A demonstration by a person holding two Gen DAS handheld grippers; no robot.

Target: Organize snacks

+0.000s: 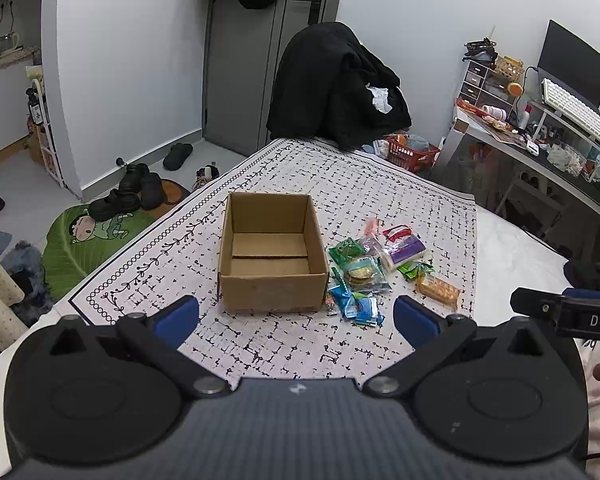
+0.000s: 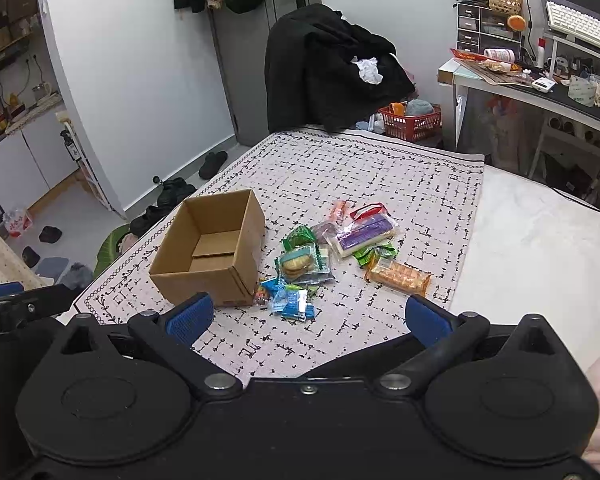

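An open, empty cardboard box (image 1: 274,280) (image 2: 204,276) stands on a patterned cloth (image 1: 284,344) (image 2: 340,184). A pile of snack packets (image 1: 374,268) (image 2: 332,256) lies just right of it: a purple-and-white pack (image 2: 362,236), an orange cracker pack (image 2: 400,278), a round biscuit pack (image 2: 300,266), small blue packets (image 2: 294,302). My left gripper (image 1: 296,320) is open and empty, held near the cloth's front, short of the box. My right gripper (image 2: 308,316) is open and empty, short of the snacks. Each shows at the other view's edge (image 1: 560,312) (image 2: 16,308).
A chair draped in black clothes (image 1: 332,88) stands beyond the cloth's far edge. A red basket (image 1: 412,154) sits on the floor beside it. A cluttered desk (image 1: 540,136) is at the right. Shoes (image 1: 136,192) and a green mat lie on the floor at the left.
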